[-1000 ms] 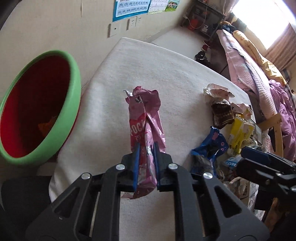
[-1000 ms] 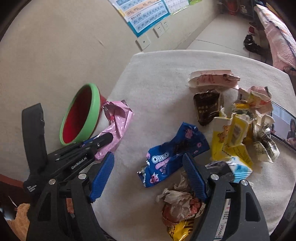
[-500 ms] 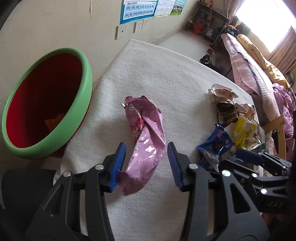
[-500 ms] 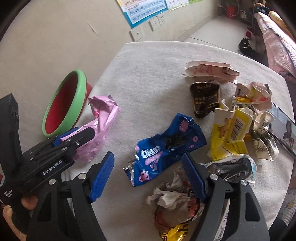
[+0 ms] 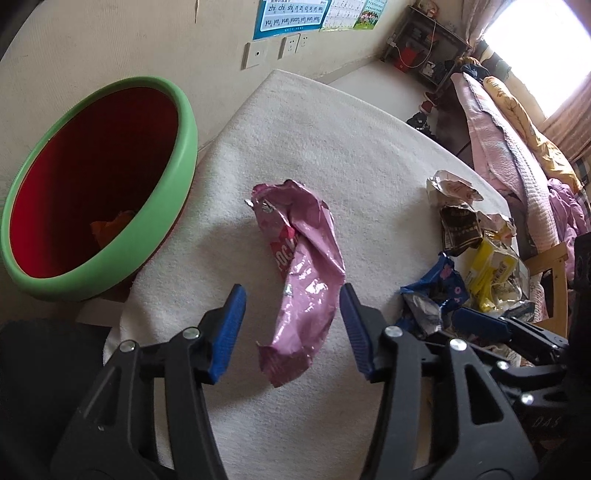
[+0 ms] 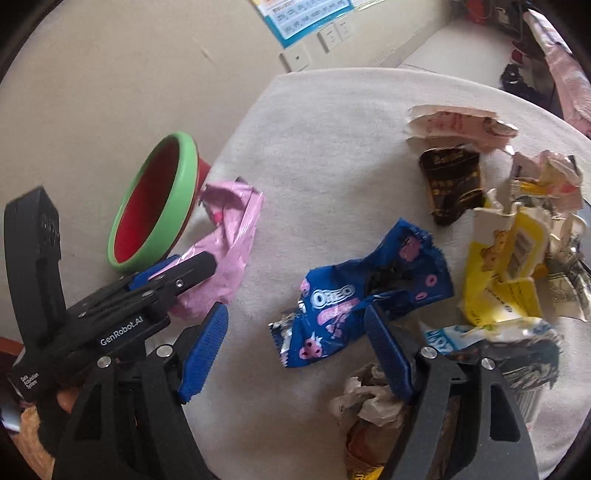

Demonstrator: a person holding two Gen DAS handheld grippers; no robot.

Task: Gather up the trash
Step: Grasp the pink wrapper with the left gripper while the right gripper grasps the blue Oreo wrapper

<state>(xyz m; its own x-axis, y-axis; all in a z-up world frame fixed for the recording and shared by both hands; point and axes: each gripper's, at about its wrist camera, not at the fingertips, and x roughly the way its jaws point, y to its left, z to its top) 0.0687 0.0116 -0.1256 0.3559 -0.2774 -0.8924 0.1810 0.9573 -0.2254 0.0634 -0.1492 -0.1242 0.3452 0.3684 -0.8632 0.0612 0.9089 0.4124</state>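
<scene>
Your left claw (image 5: 290,326) gapes wide around the pink wrapper (image 5: 303,273) on the white-clothed worktop (image 5: 332,155); right claw (image 6: 295,350) equally wide over the Oreo wrapper (image 6: 354,291); bin (image 5: 96,184) left, beside the wall

A beige wall (image 5: 110,44) carries a blue poster (image 5: 291,16) above two white wall plates (image 5: 273,51). A pale floor (image 5: 373,79) runs to a dark shelf unit (image 5: 424,44) in the far corner. A window (image 5: 532,44) at upper right admits strong daylight, with a curtain (image 5: 569,136) beside it. Pink and yellow bedding (image 5: 517,140) lies along the right side. The table (image 5: 332,147) has a white textured cover.
</scene>
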